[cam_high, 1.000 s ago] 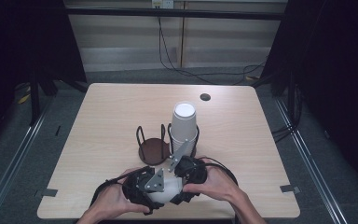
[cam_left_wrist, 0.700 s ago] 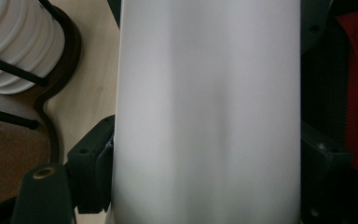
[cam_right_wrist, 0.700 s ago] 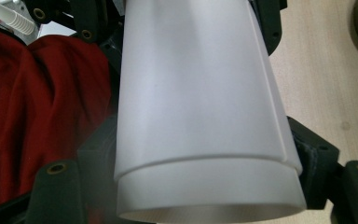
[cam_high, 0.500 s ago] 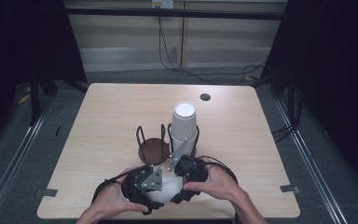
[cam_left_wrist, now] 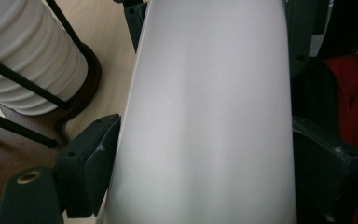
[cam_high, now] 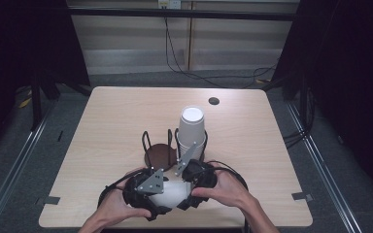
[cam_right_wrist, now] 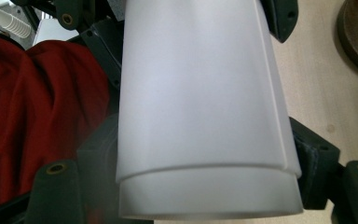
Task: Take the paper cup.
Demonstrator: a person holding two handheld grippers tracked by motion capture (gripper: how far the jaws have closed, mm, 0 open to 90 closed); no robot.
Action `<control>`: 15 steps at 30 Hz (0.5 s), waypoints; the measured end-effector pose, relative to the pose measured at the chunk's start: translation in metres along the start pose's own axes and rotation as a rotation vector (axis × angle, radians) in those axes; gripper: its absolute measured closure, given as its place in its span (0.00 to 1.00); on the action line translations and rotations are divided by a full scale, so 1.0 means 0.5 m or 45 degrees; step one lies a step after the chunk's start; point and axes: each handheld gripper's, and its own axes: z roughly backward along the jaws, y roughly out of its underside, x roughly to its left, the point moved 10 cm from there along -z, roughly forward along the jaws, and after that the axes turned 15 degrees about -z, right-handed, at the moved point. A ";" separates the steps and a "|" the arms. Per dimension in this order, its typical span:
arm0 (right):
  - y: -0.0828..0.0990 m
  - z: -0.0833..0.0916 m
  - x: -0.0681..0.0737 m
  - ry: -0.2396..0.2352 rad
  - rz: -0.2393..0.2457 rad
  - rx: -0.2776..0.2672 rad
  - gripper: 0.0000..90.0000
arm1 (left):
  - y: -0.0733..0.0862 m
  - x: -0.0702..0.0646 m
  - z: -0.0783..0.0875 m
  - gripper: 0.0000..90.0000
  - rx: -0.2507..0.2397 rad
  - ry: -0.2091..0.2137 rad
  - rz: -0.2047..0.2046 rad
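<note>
White nested cups (cam_high: pixel 172 191), held by the right gripper (cam_high: pixel 187 187) at the bench's (cam_high: pixel 102 126) near edge; left gripper (cam_high: pixel 162 194) has just been opening around them; rack (cam_high: pixel 175 145) holds a cup stack (cam_high: pixel 192 128).

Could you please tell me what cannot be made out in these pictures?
- Nested white cups: how many there are. The right gripper view cuts them off at its top edge, and in the high view the right hand partly covers them.
- Left tongs: the jaws have just been opening with the cups between. The left gripper view is too close to show whether the pads touch them.
- Racked cup stack: the count, too small in the high view.
- Dark round spot on the table: too small to identify.
</note>
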 end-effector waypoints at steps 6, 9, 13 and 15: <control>0.000 0.006 -0.001 0.003 0.022 -0.022 0.29 | -0.012 0.005 0.009 0.17 -0.072 -0.010 0.016; 0.002 0.010 -0.001 0.004 0.010 -0.021 0.28 | -0.016 0.008 0.014 0.17 -0.094 -0.009 0.023; 0.001 0.010 -0.005 0.011 0.015 -0.029 0.28 | -0.020 0.016 0.023 0.17 -0.146 -0.039 0.058; 0.003 0.009 -0.009 0.017 0.005 -0.030 0.28 | -0.023 0.022 0.032 0.18 -0.184 -0.065 0.073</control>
